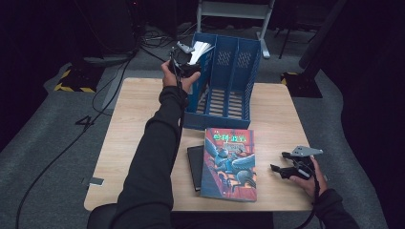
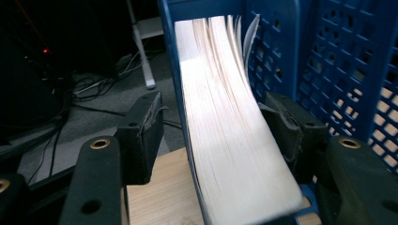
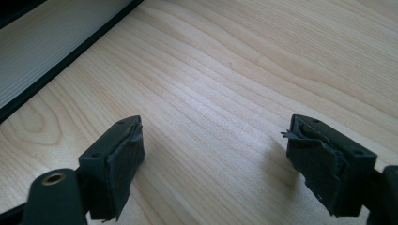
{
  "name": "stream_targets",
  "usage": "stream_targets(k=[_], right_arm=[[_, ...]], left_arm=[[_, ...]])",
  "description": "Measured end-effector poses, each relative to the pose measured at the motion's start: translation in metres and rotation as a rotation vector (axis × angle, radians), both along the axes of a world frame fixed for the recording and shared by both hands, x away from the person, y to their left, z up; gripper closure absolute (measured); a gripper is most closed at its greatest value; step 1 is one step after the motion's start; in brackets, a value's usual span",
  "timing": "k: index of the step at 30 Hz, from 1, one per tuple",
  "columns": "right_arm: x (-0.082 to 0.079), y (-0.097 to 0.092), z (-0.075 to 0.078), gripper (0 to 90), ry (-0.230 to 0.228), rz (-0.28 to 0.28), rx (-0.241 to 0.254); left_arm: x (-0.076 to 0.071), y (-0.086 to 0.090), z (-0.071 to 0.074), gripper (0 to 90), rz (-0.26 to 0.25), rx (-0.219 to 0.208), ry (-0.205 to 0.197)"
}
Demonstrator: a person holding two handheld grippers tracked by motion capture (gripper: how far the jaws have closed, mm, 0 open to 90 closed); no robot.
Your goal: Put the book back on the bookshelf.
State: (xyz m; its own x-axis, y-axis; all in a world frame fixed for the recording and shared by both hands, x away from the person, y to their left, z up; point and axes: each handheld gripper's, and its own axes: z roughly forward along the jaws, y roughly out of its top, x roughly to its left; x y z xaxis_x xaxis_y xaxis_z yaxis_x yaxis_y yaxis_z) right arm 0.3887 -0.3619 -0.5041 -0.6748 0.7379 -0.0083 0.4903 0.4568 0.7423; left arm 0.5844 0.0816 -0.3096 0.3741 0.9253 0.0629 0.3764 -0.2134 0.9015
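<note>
While my left gripper (image 1: 184, 62) is extended to the far left part of the table (image 1: 133, 124), its jaws stand apart, straddling the book (image 2: 225, 136) standing in the leftmost slot of the blue file rack (image 1: 229, 86). Left pad well clear of it, outside the rack wall; right pad at or just beside the page block, contact uncertain. I read it as released. Book stands page edges toward the gripper, long axis running up and away along the slot; slot walls hem it on both sides.

Near edge, centre: colourful paperback (image 1: 229, 164) lies flat, overlapping a dark book (image 1: 195, 167) at its left; long axis runs near edge to far edge.

Right gripper (image 1: 286, 167) rests near the near right corner, jaws wide open, empty, pointing at the paperback's right edge. It is the nearer one for that book; bare table between them, nothing in the way.
</note>
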Motion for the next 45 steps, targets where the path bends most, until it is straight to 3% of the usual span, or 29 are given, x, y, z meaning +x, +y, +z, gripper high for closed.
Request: stream_targets(k=[5,13,24,31,34,36,45], right_arm=[[0.0,0.0,0.0,19.5,0.0,0.0,0.0],[0.0,0.0,0.0,19.3,0.001,-0.001,-0.001],[0.0,0.0,0.0,19.0,0.0,-0.002,-0.001],[0.0,0.0,0.0,18.8,0.001,-0.003,-0.001],[0.001,0.0,0.0,17.7,0.0,-0.007,-0.003],[0.001,0.0,0.0,17.3,0.003,-0.009,-0.004],[0.001,0.0,0.0,16.1,0.002,-0.015,-0.008]], left_arm=[[-0.015,0.008,0.003,39.6,-0.057,0.009,-0.008],[-0.037,0.029,0.008,36.9,-0.104,0.012,-0.02],[-0.066,0.055,-0.002,33.7,-0.192,0.03,-0.023],[-0.094,0.066,-0.016,31.5,-0.271,0.067,0.0],[-0.106,0.067,-0.025,29.3,-0.297,0.113,0.011],[-0.114,0.069,-0.032,28.4,-0.309,0.144,0.019],[-0.146,0.077,-0.069,25.9,-0.401,0.195,0.074]])
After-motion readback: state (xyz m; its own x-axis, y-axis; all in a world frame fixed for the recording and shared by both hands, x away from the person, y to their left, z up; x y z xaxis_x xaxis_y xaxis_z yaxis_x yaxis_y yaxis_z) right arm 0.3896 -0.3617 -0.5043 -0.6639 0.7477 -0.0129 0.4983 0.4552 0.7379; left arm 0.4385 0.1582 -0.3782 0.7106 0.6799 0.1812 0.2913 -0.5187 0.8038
